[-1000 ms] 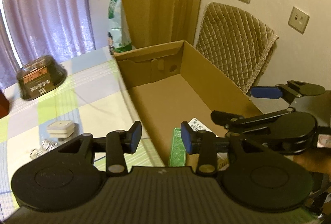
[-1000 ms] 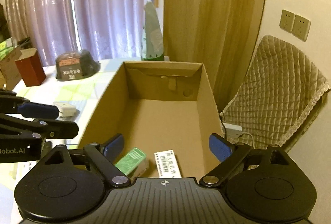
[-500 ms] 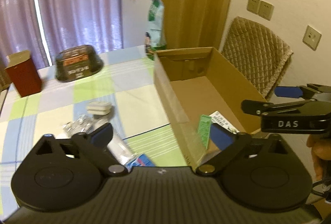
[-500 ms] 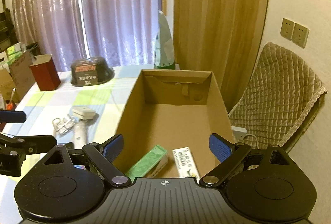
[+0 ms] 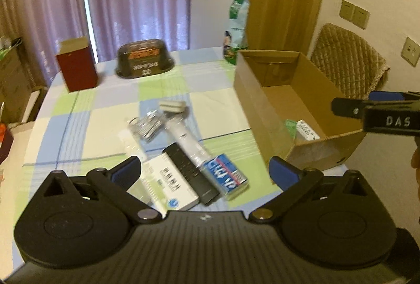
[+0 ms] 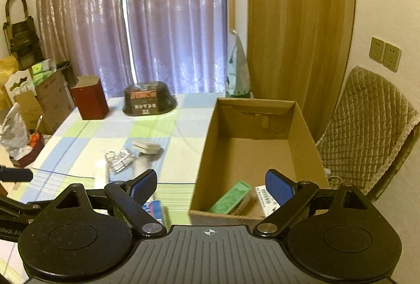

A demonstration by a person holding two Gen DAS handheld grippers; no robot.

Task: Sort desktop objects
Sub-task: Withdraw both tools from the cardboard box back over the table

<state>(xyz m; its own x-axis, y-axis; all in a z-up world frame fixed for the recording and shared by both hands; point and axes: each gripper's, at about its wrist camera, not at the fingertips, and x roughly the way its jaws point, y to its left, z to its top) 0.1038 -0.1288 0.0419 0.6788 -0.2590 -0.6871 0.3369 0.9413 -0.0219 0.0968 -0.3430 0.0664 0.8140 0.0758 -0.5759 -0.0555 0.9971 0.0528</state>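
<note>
My left gripper (image 5: 204,172) is open and empty above a cluster of objects on the checked tablecloth: a blue packet (image 5: 227,176), a black remote (image 5: 190,172), a white labelled box (image 5: 172,185), a white tube (image 5: 183,138), metal clips (image 5: 147,125) and a small white case (image 5: 172,106). The open cardboard box (image 5: 262,105) stands to the right, holding a green box (image 6: 231,197) and a white barcoded box (image 6: 266,198). My right gripper (image 6: 211,185) is open and empty, hanging over the cardboard box's (image 6: 207,152) near left corner.
At the table's far end stand a dark red box (image 5: 77,67), a black plastic tub (image 5: 144,58) and a green-white bag (image 5: 236,26). A quilted chair (image 6: 367,126) sits right of the cardboard box. Boxes and clutter (image 6: 31,100) crowd the floor to the left.
My left gripper opened wide and swung left from over the cardboard box to above the table's objects. Both grippers pulled back, so more of the table shows.
</note>
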